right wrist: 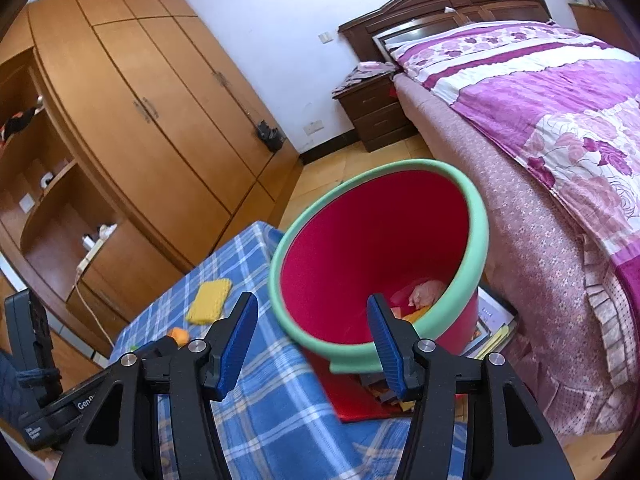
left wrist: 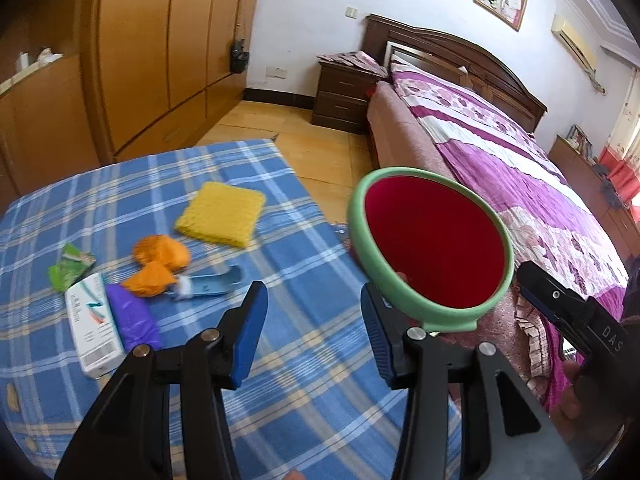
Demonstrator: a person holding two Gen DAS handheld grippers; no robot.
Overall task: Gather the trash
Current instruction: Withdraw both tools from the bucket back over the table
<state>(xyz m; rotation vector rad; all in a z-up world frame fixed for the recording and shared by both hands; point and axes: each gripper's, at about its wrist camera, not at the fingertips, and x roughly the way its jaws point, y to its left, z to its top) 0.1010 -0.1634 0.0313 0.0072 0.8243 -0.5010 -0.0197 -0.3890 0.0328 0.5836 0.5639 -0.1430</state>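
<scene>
A red bin with a green rim (left wrist: 432,244) stands beside the blue plaid table (left wrist: 168,364), to its right; in the right wrist view the bin (right wrist: 360,264) holds some scraps at its bottom. On the table lie orange crumpled wrappers (left wrist: 160,264), a purple wrapper (left wrist: 134,320), a white box (left wrist: 94,320), a green packet (left wrist: 70,266), a blue-grey piece (left wrist: 212,282) and a yellow sponge (left wrist: 222,218). My left gripper (left wrist: 314,332) is open and empty above the table's right part. My right gripper (right wrist: 314,344) is open and empty, just before the bin's rim.
A bed with a purple flowered cover (left wrist: 520,184) runs along the right. A dark nightstand (left wrist: 344,96) and a wooden wardrobe (left wrist: 160,40) stand behind the table. Red items and papers (right wrist: 484,328) lie on the floor under the bin.
</scene>
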